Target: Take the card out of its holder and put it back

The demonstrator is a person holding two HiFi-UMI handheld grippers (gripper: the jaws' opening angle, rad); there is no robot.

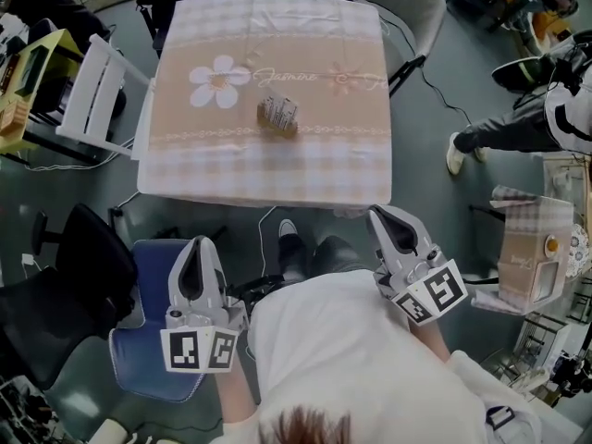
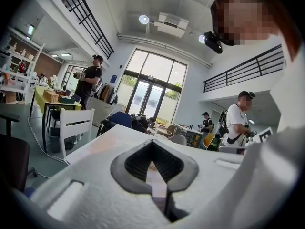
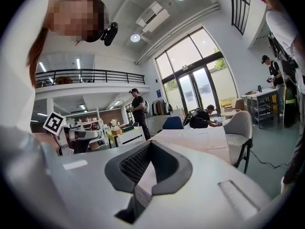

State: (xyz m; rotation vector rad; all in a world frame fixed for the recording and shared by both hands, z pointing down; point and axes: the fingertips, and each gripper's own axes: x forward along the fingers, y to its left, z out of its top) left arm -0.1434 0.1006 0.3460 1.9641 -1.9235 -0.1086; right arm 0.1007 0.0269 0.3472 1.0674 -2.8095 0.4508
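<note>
The card holder [image 1: 277,116] sits in the middle of the table [image 1: 351,160]. The left gripper [image 1: 197,246] and right gripper [image 1: 385,216] hang before its near edge (both clenched, empty).

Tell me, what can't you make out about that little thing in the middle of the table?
- Head view: the small tan-and-white card holder on the pink checked tablecloth is too small to show whether a card sits in it, or any print.
- Left gripper view: the white left gripper fills the foreground and hides most of the tabletop.
- Right gripper view: the white right gripper does the same.
</note>
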